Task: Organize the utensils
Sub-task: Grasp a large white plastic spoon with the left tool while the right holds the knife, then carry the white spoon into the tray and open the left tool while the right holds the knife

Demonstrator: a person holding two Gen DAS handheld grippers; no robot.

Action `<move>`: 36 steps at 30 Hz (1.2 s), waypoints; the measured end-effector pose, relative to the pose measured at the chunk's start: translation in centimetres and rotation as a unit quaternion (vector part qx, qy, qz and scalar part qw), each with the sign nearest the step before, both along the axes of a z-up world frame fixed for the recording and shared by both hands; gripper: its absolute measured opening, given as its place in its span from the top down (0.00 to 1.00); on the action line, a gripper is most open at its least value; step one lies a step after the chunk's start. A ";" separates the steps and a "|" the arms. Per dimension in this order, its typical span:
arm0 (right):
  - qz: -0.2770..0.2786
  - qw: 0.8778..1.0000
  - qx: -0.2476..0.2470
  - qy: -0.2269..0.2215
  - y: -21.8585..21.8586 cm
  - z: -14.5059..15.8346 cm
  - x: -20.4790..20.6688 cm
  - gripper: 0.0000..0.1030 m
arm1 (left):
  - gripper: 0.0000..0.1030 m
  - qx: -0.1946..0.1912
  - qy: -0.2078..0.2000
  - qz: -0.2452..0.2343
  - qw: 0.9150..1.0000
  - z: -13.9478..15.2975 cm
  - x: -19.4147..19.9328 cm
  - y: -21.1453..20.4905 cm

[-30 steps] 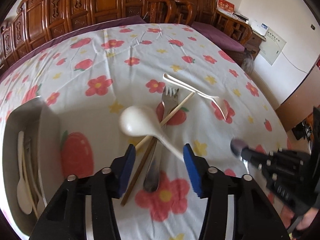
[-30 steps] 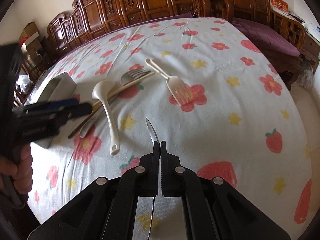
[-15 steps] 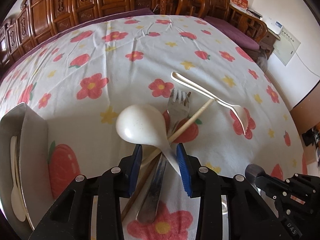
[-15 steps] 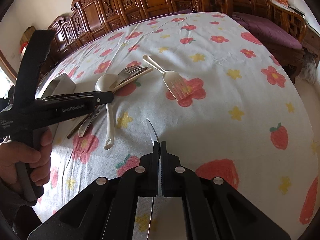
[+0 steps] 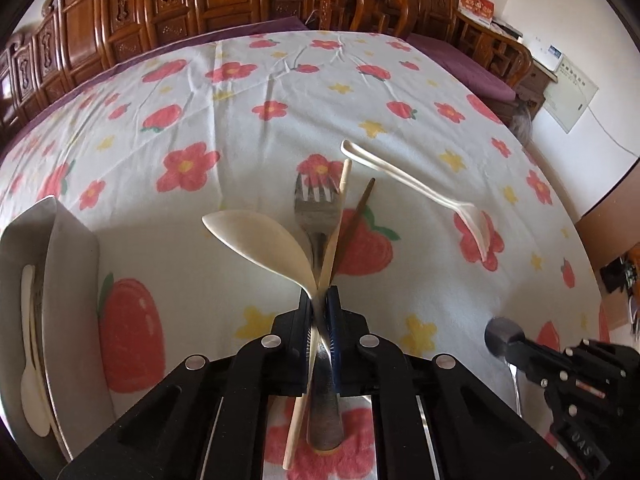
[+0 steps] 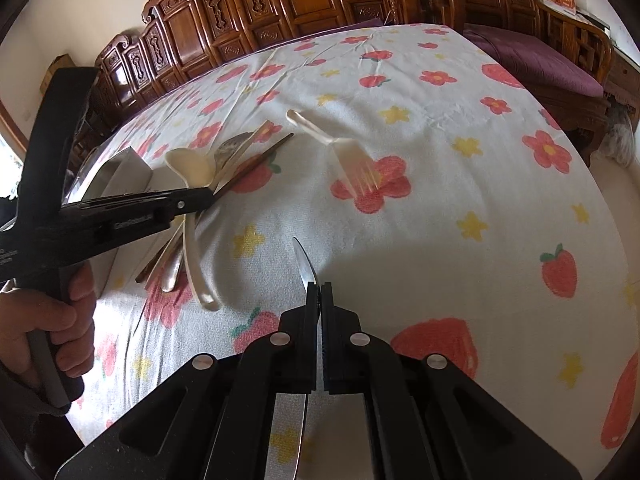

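Carved dark-wood cabinets ring a table (image 5: pixel 280 80) under a white cloth printed with red flowers and strawberries.

Left tool (image 5: pixel 319 300): jaws closing on a bundle, not one piece. Between the pads sit the handle of the cream plastic soup spoon (image 5: pixel 260 244), the steel fork (image 5: pixel 316 216) and the pale bamboo chopstick (image 5: pixel 338 216); the dark brown chopstick (image 5: pixel 358 210) lies just beside and may also be caught, cannot tell. In the right wrist view the spoon's handle end (image 6: pixel 208 300) trails below the tool toward the cloth.

Right tool (image 6: pixel 320 292): clenched on a steel table knife (image 6: pixel 306 264), blade tip pointing forward past the jaws.

Key relation: the grey metal utensil tray (image 5: pixel 68 280) stands at the left of the left tool, near, already holding a cream spoon (image 5: pixel 32 380). The bundle's long axis runs straight ahead along the left tool; the tray's slots run roughly parallel, so judged next move is a sideways carry leftward, with little turning. Left hand is nearer the tray.

Cream plastic fork (image 5: pixel 476 232) lies apart to the right, nearer the right tool.

Risk: mixed bundle could slip or splay.
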State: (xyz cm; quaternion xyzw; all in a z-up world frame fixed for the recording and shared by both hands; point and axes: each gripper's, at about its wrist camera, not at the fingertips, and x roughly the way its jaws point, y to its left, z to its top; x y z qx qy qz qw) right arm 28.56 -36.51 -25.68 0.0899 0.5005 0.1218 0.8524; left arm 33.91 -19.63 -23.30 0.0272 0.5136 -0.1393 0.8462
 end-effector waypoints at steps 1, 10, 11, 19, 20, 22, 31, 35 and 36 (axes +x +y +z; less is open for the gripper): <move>0.000 1.000 0.000 0.000 -0.1 0.0 0.0 0.98 | 0.94 -0.003 -0.001 0.001 1.000 0.1 -0.2 0.2; 0.000 1.000 0.002 0.000 -0.3 -0.1 0.0 0.97 | 0.93 -0.003 -0.008 -0.009 1.000 1.3 -0.7 1.3; 0.000 1.000 0.002 0.000 -0.3 -0.1 0.0 0.97 | 0.93 0.002 -0.010 -0.009 1.000 1.3 -0.6 1.3; 0.000 1.000 0.002 0.000 -0.3 -0.1 0.0 0.97 | 0.94 0.022 -0.017 -0.012 1.000 1.1 -0.1 1.8; 0.000 1.000 0.002 0.000 -0.3 -0.1 0.0 0.97 | 0.97 0.019 -0.017 -0.012 1.000 1.3 -0.1 1.9; 0.000 1.000 0.003 0.000 -0.4 -0.1 0.0 0.97 | 0.98 0.014 -0.022 -0.012 1.000 1.6 -0.1 2.1; 0.004 1.000 -0.001 -0.010 -0.3 0.4 -0.1 0.98 | 0.98 -0.012 -0.040 -0.026 0.999 4.2 -1.1 2.3; 0.005 1.000 0.009 -0.027 -0.3 2.1 -0.4 0.98 | 0.98 -0.014 -0.056 -0.034 0.998 6.3 -1.7 2.7; 0.005 0.999 0.010 -0.031 -0.2 2.5 -0.4 0.98 | 0.98 -0.014 -0.058 -0.036 0.998 6.7 -1.8 2.9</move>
